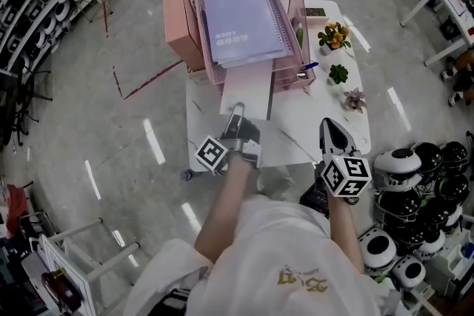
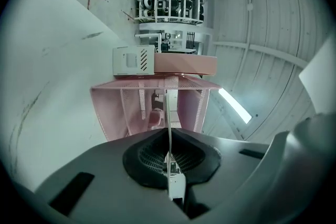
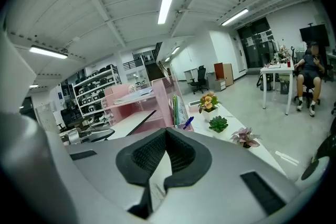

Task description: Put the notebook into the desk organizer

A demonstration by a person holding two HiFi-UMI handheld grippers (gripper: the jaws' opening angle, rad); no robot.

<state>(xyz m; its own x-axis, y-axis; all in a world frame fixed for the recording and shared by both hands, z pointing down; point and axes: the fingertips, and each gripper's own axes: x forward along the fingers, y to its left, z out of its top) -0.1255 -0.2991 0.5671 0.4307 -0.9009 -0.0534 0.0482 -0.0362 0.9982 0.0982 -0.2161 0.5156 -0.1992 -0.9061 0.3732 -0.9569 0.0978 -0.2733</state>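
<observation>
At the desk organizer (image 2: 107,113), left gripper (image 1: 235,115) clamps the thin notebook (image 1: 248,92) by its near edge, likely light and floppy; right gripper (image 3: 167,132) closed, empty

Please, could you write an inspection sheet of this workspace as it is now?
Surface: white table.
Job's things: pale notebook, far end inside the lower shelf of the pink organizer; not fully in.
Clutter: purple notebook on top of the organizer; three potted plants; blue pen.
Grippers: left gripper shut on the pale notebook; right gripper shut, empty.
Cables: nothing seen.
Surroundings: shelves at left; round white and black objects at right; seated person.
</observation>
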